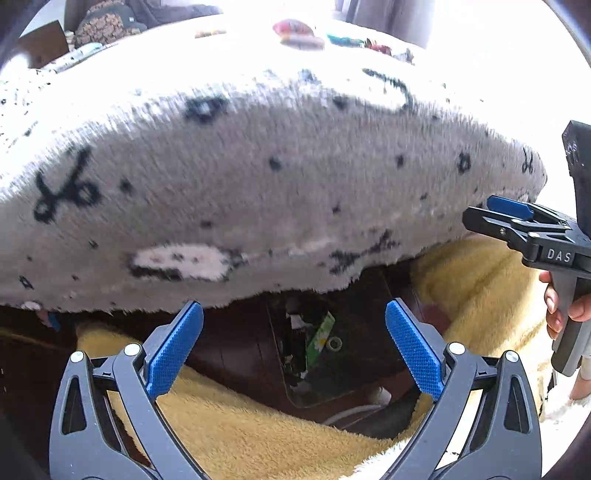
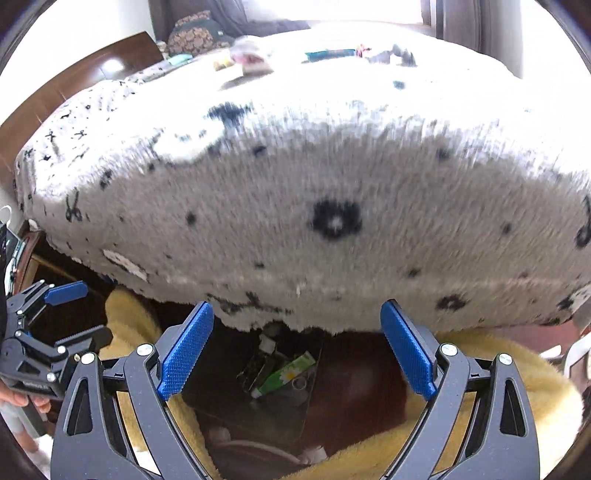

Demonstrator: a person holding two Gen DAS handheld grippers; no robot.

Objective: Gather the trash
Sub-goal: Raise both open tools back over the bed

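Observation:
A dark bin [image 1: 351,384] stands on the floor below the bed edge, with a green daisy-print wrapper [image 1: 320,341] and other scraps in it; the bin also shows in the right wrist view [image 2: 295,406], with the wrapper [image 2: 284,374]. Several pieces of trash [image 1: 297,33] lie on the far side of the bed, also in the right wrist view [image 2: 327,54]. My left gripper [image 1: 293,350] is open and empty above the bin. My right gripper [image 2: 295,350] is open and empty above the bin; it shows at the right edge of the left wrist view [image 1: 513,218].
A fuzzy white blanket with black patterns [image 1: 258,177] covers the bed and hangs over its edge. A yellow fleece [image 1: 236,432] lies on the floor around the bin. A wooden headboard [image 2: 74,81] and pillows [image 2: 195,35] are at far left.

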